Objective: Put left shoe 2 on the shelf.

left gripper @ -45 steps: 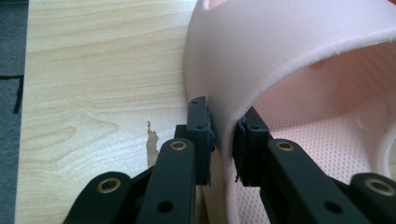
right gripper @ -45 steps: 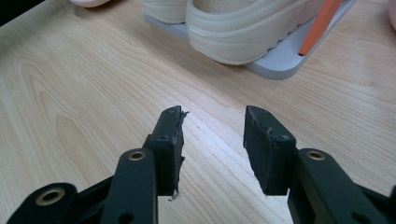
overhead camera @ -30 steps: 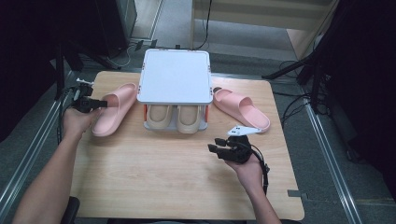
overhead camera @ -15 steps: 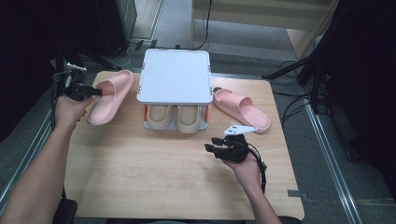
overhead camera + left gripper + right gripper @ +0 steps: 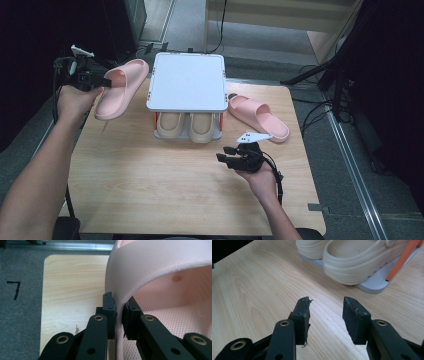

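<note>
My left gripper (image 5: pixel 102 82) is shut on the strap edge of a pink slipper (image 5: pixel 122 87) and holds it in the air beyond the table's left edge, toe hanging down. In the left gripper view the pads (image 5: pixel 110 307) pinch the thin pink strap (image 5: pixel 160 267). A second pink slipper (image 5: pixel 257 116) lies on the table to the right of a small shoe rack (image 5: pixel 187 82) with a white top. A beige pair of clogs (image 5: pixel 187 125) sits on its lower shelf. My right gripper (image 5: pixel 223 154) hovers open over the wood in front of the rack, the clogs (image 5: pixel 352 262) just ahead of it.
The wooden table (image 5: pixel 150 190) has bare room across its front half. Orange posts (image 5: pixel 404 257) carry the rack's top. Metal rails and cables run along the floor (image 5: pixel 340 125) on the table's right side.
My left hand has lifted the pink slipper off the table, up and a little to the left. The right gripper has stayed where it was.
</note>
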Tool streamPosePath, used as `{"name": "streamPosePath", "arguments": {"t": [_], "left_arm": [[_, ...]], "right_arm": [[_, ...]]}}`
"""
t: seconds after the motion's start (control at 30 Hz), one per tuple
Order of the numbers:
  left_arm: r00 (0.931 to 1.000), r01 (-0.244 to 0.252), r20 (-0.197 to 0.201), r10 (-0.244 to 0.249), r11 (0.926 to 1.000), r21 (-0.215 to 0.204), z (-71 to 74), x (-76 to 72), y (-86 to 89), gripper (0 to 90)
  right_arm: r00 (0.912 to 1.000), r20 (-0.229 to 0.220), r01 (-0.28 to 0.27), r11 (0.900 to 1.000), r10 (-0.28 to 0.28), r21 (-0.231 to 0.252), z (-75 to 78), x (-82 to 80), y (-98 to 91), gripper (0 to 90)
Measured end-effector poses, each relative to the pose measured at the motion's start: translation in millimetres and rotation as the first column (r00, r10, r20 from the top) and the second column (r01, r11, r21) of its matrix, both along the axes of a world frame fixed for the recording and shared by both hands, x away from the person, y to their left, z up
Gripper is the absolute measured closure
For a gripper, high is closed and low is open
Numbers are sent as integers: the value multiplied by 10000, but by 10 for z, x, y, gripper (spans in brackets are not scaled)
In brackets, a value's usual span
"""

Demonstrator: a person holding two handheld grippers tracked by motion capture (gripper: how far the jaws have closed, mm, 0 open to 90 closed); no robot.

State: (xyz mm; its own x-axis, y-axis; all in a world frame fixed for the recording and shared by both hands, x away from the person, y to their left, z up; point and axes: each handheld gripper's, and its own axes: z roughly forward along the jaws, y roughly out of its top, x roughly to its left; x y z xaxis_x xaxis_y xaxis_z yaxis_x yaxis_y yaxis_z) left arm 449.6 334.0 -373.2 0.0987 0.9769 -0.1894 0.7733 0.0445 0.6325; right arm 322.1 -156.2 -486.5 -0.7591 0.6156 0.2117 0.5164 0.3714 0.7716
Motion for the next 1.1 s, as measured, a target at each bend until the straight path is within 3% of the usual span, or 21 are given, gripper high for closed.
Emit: {"name": "streamPosePath", "arguments": {"t": [0.27,0.47,0.87,1.1], "left_arm": [[9995,187,251,-187,9998,-11,298,72,-181,821],[9967,599,530,-610,9980,217,466,168,-429,819],[9947,926,428,-940,9951,333,509,419,-959,820],[9930,1088,382,-1119,9913,746,420,539,-1244,818]], "right_arm": [[9997,-16,-226,9997,226,-84,7,21,60,580],[9993,-42,-365,9992,364,-141,20,43,100,582],[9988,36,-498,9987,498,-95,40,61,97,584],[9984,44,-568,9983,569,-101,46,55,102,583]]}}
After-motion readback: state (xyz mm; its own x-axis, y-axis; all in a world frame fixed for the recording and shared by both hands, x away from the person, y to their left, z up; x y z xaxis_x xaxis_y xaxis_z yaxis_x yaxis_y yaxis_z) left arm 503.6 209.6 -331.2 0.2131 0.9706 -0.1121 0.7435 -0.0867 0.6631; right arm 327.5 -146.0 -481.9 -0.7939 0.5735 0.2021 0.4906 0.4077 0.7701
